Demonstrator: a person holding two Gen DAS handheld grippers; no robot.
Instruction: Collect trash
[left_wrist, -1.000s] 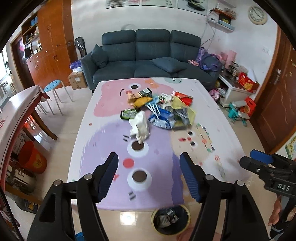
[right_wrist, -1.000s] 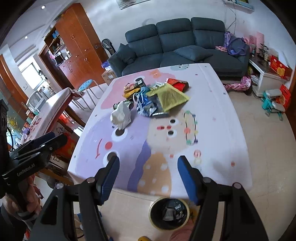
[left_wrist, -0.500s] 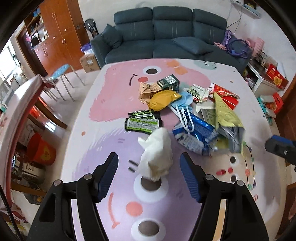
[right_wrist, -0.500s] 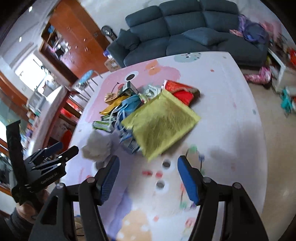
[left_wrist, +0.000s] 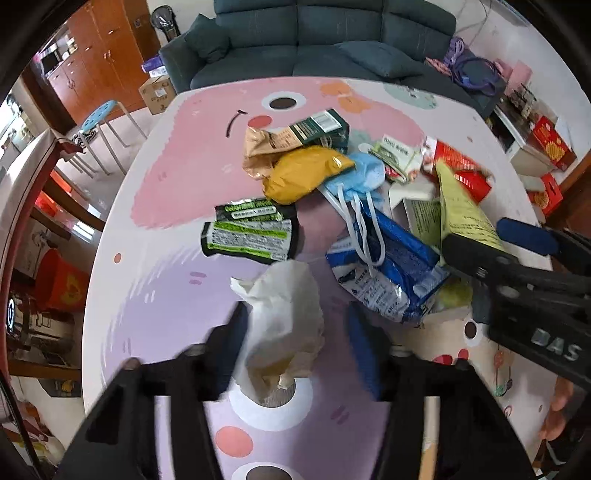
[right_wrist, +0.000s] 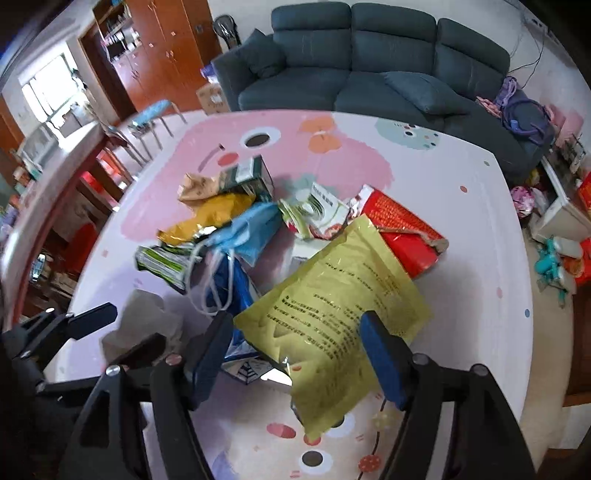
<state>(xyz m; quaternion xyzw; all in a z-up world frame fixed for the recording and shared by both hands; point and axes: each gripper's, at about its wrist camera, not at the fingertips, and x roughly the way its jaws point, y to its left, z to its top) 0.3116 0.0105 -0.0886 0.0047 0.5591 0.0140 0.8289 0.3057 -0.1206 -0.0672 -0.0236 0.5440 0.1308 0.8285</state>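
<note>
A heap of trash lies mid-table. Nearest me is a crumpled white paper wad (left_wrist: 284, 321). My left gripper (left_wrist: 295, 332) straddles it with its jaws closing: the left finger brushes the paper, the right finger stands a gap away. A yellow-green pouch (right_wrist: 332, 306) lies between the fingers of my right gripper (right_wrist: 295, 339), whose jaws are opening and not pressing on it. Behind are a black-green wrapper (left_wrist: 251, 232), a yellow bag (left_wrist: 303, 171), a blue face mask (left_wrist: 364, 173), a blue packet (left_wrist: 388, 273) and a red packet (right_wrist: 402, 229). The right gripper (left_wrist: 517, 251) also shows in the left wrist view.
The table (left_wrist: 177, 177) wears a pastel cartoon cloth. A dark sofa (right_wrist: 369, 74) stands beyond its far edge. Left of the table are a blue stool (left_wrist: 96, 118), a second table and a red bucket (left_wrist: 62, 280). Boxes and toys sit on the floor at right.
Both grippers came down and forward over the table to the trash heap. The left jaws narrowed around the white wad. The right gripper now sits over the yellow-green pouch.
</note>
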